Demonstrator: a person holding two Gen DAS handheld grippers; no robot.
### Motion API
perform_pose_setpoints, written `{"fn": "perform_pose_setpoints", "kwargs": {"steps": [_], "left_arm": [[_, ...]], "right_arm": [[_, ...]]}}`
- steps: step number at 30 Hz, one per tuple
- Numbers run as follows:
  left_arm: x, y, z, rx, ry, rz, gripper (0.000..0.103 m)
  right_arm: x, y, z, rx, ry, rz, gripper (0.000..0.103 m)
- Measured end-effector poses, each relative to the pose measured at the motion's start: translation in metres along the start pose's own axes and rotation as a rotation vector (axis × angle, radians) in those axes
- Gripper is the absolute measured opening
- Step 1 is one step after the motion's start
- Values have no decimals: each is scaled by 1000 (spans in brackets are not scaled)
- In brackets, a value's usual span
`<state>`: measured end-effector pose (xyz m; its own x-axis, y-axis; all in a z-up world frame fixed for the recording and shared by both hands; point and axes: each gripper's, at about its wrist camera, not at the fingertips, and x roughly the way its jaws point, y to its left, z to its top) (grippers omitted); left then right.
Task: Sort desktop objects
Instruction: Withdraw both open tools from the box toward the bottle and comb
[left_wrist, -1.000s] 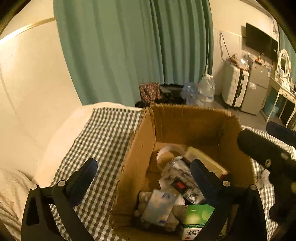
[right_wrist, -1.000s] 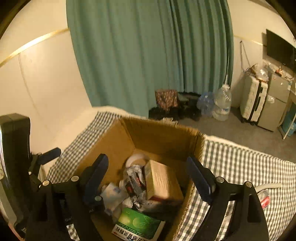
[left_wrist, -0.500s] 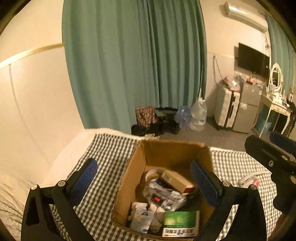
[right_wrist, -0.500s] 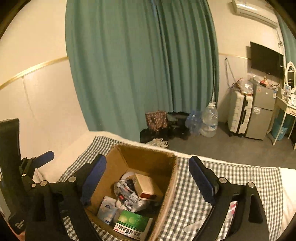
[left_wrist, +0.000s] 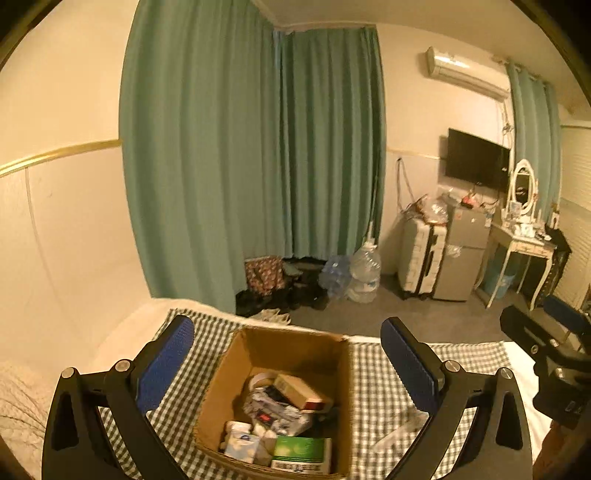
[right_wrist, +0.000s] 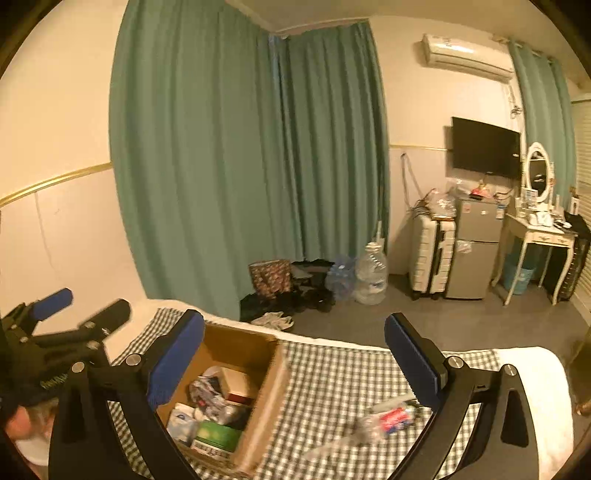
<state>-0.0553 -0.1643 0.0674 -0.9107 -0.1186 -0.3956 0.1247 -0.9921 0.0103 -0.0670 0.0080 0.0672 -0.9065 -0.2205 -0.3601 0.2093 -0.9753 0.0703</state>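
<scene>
An open cardboard box (left_wrist: 225, 387) (right_wrist: 273, 384) stands on a black-and-white checked cloth (left_wrist: 373, 391) (right_wrist: 332, 380). Inside it lie a green-and-white carton (left_wrist: 301, 452) (right_wrist: 218, 435), a tan box (left_wrist: 297, 391), a tissue pack (left_wrist: 242, 445) and crumpled wrappers. A clear plastic wrapper with a red label (right_wrist: 384, 421) lies on the cloth to the right of the box. My left gripper (left_wrist: 286, 350) is open, raised above and behind the box, nothing between its fingers. My right gripper (right_wrist: 293, 347) is also raised, its jaws opening wide and empty.
Teal curtains (left_wrist: 251, 166) hang behind the bed. On the floor stand water bottles (left_wrist: 364, 273), a patterned bag (left_wrist: 264, 275), a suitcase (left_wrist: 421, 258), a small fridge (left_wrist: 463, 254) and a white dressing table (left_wrist: 524, 247). A television (left_wrist: 476, 160) hangs on the wall.
Both grippers have risen and drawn back from the box, so it looks smaller and lower. More of the room and the wrapper on the cloth have come into view.
</scene>
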Motion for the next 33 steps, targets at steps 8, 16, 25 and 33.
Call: {"fn": "perform_pose_setpoints", "kwargs": {"steps": [8,16,25,33], "left_arm": [[-28,-44,8,24,-38,-55,103],[-38,-88,4,53,-54,-88,103],[-35,-126,1,76,-50,-117,103],[-21,-153,-6,97,-52,-111,103]], "right_arm": [[-35,-46,1,25,-19,-88,102],[-61,-91,-5,-14,-7,-202,102],[-75,-137,-13,25,3,-258,102],[-70,-160,-19,46,20,-275,102]]}}
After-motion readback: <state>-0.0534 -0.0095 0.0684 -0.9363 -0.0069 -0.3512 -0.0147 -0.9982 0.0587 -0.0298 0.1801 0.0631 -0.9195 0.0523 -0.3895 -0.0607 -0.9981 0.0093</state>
